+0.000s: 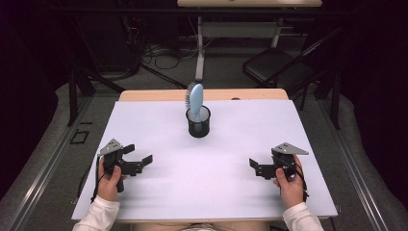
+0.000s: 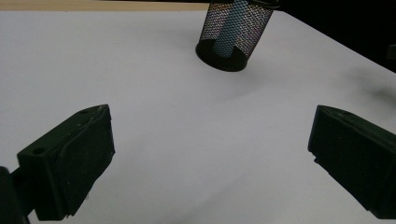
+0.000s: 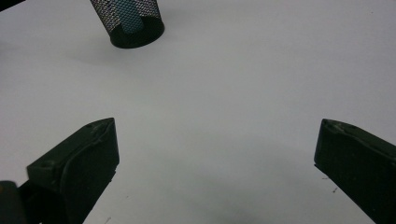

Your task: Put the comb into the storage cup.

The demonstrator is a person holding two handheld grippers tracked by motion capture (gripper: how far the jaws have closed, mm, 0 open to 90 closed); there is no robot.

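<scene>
On the table's far middle: black mesh cup (image 1: pixel 198 122), upright on the white table (image 1: pixel 159 202), well apart from both grippers.
Cup contents: light blue hairbrush (image 1: pixel 195 100), handle down inside the cup, bristled head standing above the rim and leaning slightly left in the high view.
Brush handle: visible through the mesh in both gripper views (image 2: pixel 229 33) (image 3: pixel 127 17).
Left gripper (image 1: pixel 140 159): held in the person's left hand (image 1: pixel 108 180) over the table's near left; jaws wide apart, nothing between them.
Right gripper (image 1: pixel 253 166): held in the right hand (image 1: pixel 290 185) at the near right; jaws wide apart, bare table between them.
Background: dark chair (image 1: pixel 275 65) beyond the table.
</scene>
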